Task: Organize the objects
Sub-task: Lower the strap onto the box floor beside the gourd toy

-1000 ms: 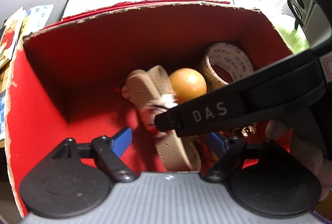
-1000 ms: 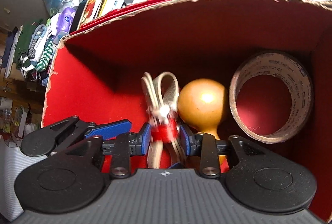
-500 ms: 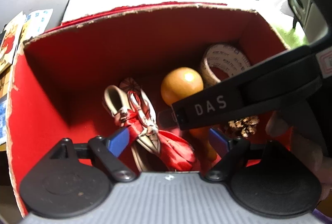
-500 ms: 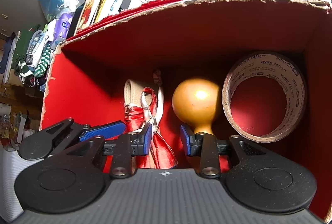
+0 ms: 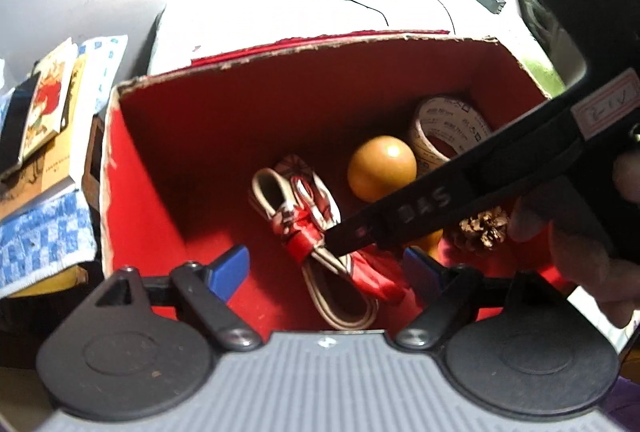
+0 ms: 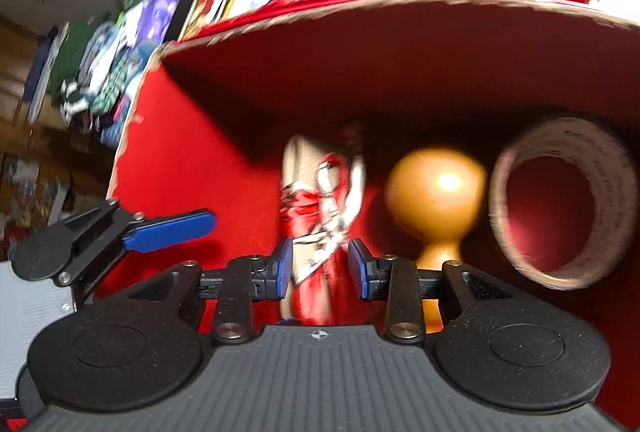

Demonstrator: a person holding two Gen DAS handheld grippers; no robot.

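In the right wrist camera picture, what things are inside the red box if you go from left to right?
Strap bundle tied with red ribbon → round orange wooden knob → roll of tape standing on edge.

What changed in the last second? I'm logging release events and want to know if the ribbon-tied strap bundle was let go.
Yes. The right hand-held gripper was shut on the strap bundle a second ago; it has opened, left the bundle lying on the red box floor and is pulling back. The left hand-held gripper stayed open. Wooden ball, tape roll and pinecone stayed put.
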